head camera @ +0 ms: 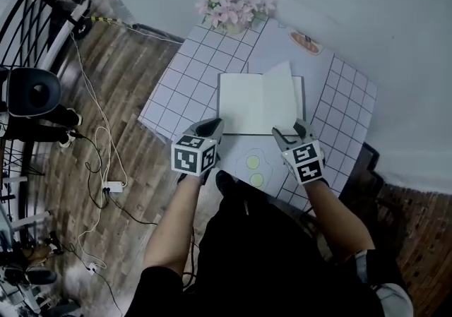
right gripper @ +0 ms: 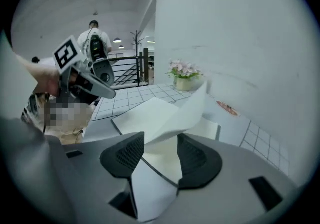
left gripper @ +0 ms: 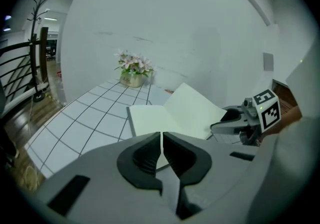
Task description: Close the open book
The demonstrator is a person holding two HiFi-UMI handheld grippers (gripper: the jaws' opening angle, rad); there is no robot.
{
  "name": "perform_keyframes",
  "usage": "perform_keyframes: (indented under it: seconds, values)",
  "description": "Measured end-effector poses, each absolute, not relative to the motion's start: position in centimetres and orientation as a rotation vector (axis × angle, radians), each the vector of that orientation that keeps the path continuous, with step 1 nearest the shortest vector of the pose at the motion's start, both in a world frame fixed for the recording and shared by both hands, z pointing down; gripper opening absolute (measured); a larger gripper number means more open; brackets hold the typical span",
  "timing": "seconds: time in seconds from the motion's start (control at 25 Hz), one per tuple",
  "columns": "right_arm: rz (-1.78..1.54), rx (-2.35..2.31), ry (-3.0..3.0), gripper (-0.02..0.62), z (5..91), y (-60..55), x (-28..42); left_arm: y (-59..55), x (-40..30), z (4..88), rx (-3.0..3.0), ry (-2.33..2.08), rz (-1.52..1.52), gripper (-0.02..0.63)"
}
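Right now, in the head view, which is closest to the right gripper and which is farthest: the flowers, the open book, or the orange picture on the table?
From the right gripper:
1. open book, right at its jaws.
2. orange picture, past the book, on the right.
3. flowers, at the table's far edge, on the left.

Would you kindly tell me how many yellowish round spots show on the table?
2. One yellowish spot lies just on the near side of the open book; the other sits right below it in the head view. More could be hidden under the book.
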State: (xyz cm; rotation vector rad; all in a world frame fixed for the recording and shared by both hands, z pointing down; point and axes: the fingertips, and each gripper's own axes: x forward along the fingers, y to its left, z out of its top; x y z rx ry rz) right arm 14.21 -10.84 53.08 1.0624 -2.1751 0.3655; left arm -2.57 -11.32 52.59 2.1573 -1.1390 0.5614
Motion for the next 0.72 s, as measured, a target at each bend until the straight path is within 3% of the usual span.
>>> perform_keyframes:
  seconds: [0.08,0.2,0.32,0.44,0.6,0.72]
  values:
    - [0.425,1.184,-2.147,0.204,51.9,-10.3,18.2,-10.7,-4.2,53.9,2.114,-1.165,0.588,0.015]
    - [0.148,1.33,-2.079,0.202,47.4,-10.4,21.8,-10.3,-5.4,55.5,2.091,-1.162,0.631,0.015]
    - [-0.109,1.108,-2.121,0.202,46.5,-10.7,16.8,-10.0,-5.5,57.0,2.092,-1.143,0.646,0.015]
    - [-0.102,0.855,-2.207,0.202,50.2,-10.8,9.7,-9.8,-5.1,58.1,2.101,-1.116,0.649,0.018]
    - [-0.107,0.576,-2.154,0.202,56.1,-10.1,4.3,-9.4,-4.4,59.0,2.135,-1.067,0.658,0.096]
    - [-0.137,0.443,-2.068,0.206,59.5,-9.4,3.3,-8.8,-4.5,59.4,2.128,-1.051,0.631,0.119]
